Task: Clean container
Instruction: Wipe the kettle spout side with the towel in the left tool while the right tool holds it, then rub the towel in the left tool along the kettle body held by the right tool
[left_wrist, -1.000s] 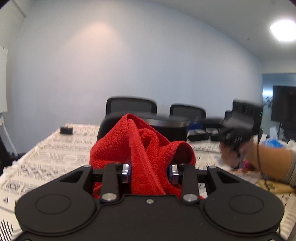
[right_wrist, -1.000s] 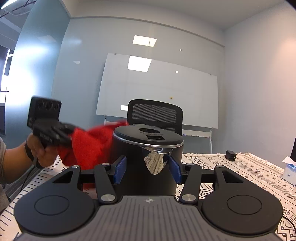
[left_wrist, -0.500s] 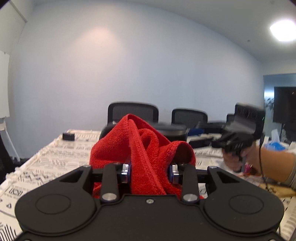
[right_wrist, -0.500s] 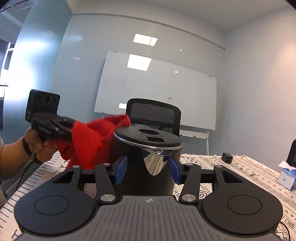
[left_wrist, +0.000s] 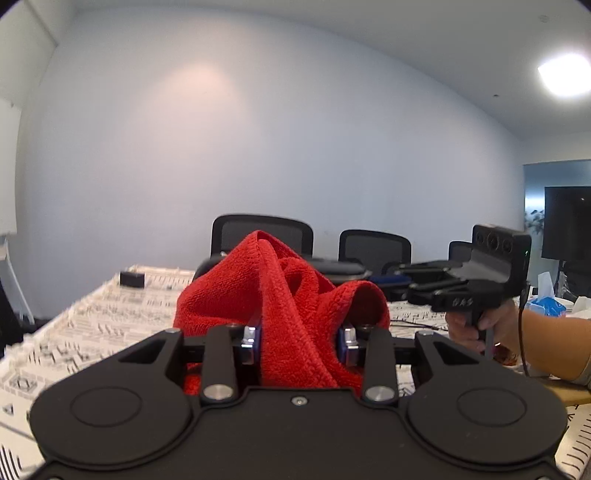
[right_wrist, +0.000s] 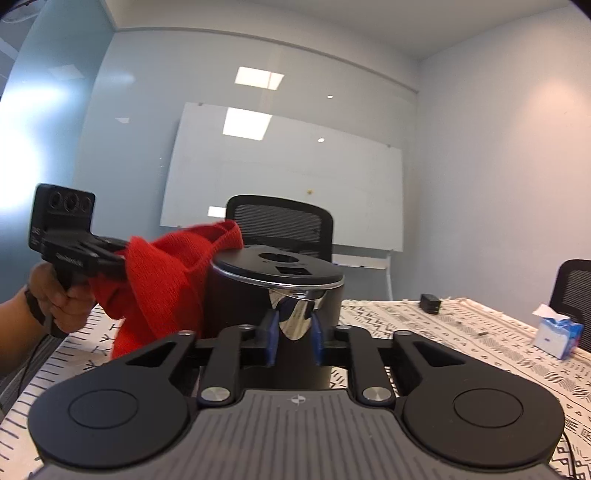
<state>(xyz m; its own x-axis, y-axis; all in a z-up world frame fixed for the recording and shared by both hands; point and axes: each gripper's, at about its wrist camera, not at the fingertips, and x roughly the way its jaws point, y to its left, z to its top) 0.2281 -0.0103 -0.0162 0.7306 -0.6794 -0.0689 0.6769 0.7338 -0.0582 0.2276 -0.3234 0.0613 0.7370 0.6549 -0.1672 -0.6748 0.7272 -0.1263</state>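
We see the container as a dark cylinder with a flat black lid, a round hole and a small slot in the lid top, and a chrome rim running into a shiny spout-like lip facing us. It stands on the patterned surface, near its left edge in the right wrist view. Our right hand-held gripper has just closed its jaws, and the blue pads now clamp the chrome lip. Our left hand-held gripper is clamped on a bunched red cloth, which sits right against the container's left side; whether it touches we can't tell. Right of the container the surface runs open out to a small black box and a tissue box, both well apart from it. An office chair stands behind the container, with a whiteboard on the wall beyond.
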